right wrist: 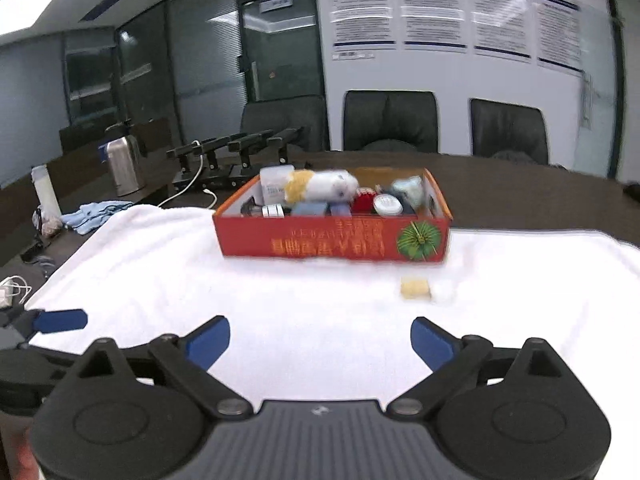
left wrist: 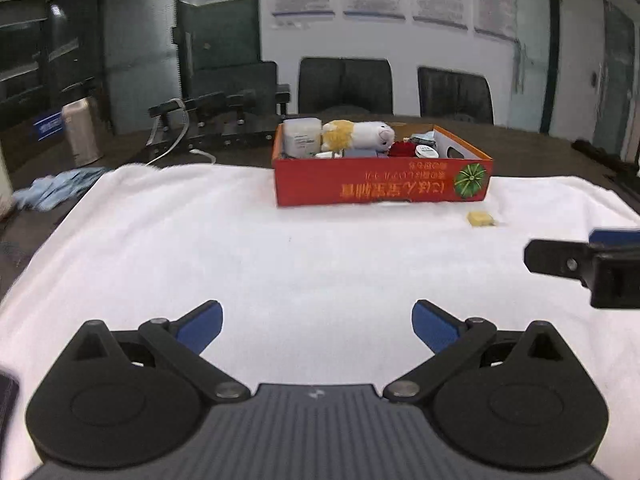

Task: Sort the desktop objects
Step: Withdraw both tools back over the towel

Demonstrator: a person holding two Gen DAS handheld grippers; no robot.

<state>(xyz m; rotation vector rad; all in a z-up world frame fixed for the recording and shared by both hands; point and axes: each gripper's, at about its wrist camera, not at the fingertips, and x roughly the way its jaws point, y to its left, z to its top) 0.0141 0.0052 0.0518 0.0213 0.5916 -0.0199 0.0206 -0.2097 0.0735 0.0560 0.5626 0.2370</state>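
Above the white cloth (left wrist: 280, 248), left tongs (left wrist: 317, 326) and right tongs (right wrist: 320, 344) gape wide, empty.

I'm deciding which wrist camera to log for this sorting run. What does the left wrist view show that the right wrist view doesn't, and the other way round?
Only the left wrist view: the right gripper entering from the right edge.

Only the right wrist view: a white bottle at the far left, a small white item touching the yellow piece, and the left gripper at the left edge.

Both: the red box full of objects with a plush toy on top, the white cloth, the steel kettle, the blue rag, black chairs, wall posters.
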